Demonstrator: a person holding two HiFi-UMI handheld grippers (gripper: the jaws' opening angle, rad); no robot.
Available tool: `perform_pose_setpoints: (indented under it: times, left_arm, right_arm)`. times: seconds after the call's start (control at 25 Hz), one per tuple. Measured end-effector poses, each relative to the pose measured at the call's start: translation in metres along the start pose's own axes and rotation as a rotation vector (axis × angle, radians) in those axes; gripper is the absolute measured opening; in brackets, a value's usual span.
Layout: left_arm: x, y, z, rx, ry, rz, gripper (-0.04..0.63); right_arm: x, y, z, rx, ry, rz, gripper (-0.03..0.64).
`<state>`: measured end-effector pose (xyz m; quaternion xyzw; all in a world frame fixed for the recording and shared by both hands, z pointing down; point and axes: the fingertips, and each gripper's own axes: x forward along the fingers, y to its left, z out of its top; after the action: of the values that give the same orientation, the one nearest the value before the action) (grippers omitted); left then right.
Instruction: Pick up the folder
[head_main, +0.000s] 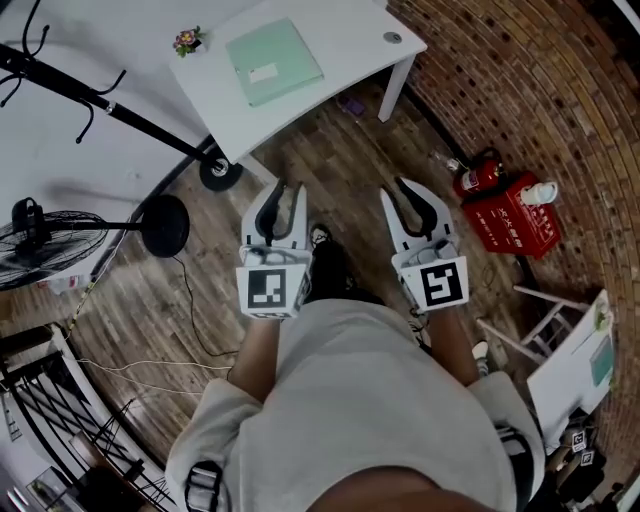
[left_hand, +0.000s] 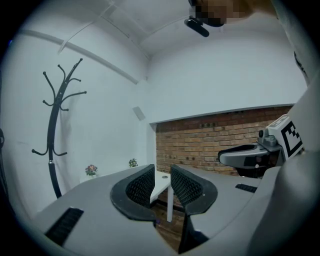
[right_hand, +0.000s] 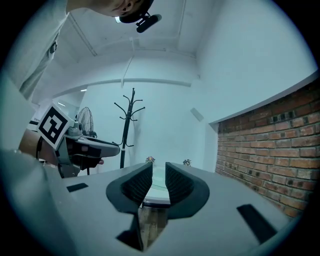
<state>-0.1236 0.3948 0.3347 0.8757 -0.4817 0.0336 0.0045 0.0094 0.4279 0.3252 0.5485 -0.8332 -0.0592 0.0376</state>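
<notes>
- Pale green, the folder (head_main: 274, 60) lies flat on the white table (head_main: 350, 35) in the head view, untouched. My left gripper (head_main: 289, 188) and right gripper (head_main: 395, 190) hang over the wooden floor (head_main: 320, 150), well short of the table's near edge.
- Left gripper view: my left gripper (left_hand: 162, 172) has its jaws a narrow gap apart, holding nothing. The table (left_hand: 160, 184) shows far beyond them.
- Right gripper view: my right gripper (right_hand: 159, 172) is likewise slightly parted and empty, aimed at the table (right_hand: 155, 193).
- I judge nothing is done yet: approach, grasp and lift all remain.
</notes>
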Motion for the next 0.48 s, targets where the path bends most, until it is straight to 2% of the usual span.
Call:
perform_pose_setpoints:
  times: [0.2, 0.48]
  left_arm:
    - [0.037, 0.02, -0.007, 0.038, 0.043, -0.043, 0.091]
    - [0.091, 0.057, -0.001, 0.049, 0.052, -0.069, 0.091]
  right_arm:
    - [0.035, -0.017, -0.007, 0.023, 0.014, -0.008, 0.08]
    - [0.091, -0.037, -0.012, 0.028, 0.035, -0.009, 0.081]
